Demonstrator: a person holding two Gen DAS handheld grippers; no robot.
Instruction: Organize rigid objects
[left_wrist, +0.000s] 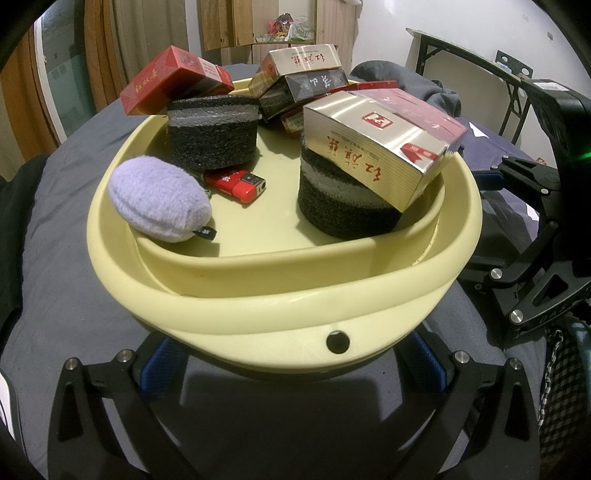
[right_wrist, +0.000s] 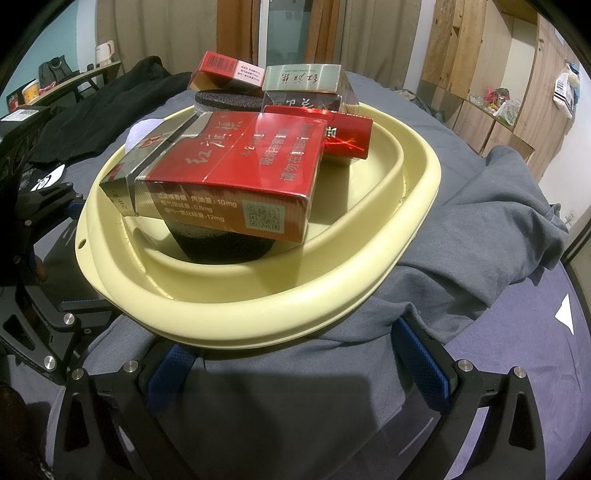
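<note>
A cream plastic basin (left_wrist: 288, 314) (right_wrist: 258, 325) sits on a bed. It holds several cigarette cartons: a gold and red one (left_wrist: 380, 140) (right_wrist: 229, 177) leaning on a black foam ring (left_wrist: 343, 206), a red one (left_wrist: 173, 79) on a second foam ring (left_wrist: 212, 131), and more stacked at the back (left_wrist: 303, 74). A red lighter (left_wrist: 236, 184) and a lilac knitted ball (left_wrist: 159, 199) lie on the basin floor. My left gripper (left_wrist: 295, 365) is open with its jaws under the basin's near rim. My right gripper (right_wrist: 295, 354) is open, jaws under the rim on its side.
The bed has a dark blue-grey sheet (left_wrist: 74, 295). A grey garment (right_wrist: 480, 236) lies under and beside the basin. Black clothing (right_wrist: 110, 96) lies farther back. A folding table (left_wrist: 461, 48) and wooden cabinets (right_wrist: 498, 74) stand around the bed.
</note>
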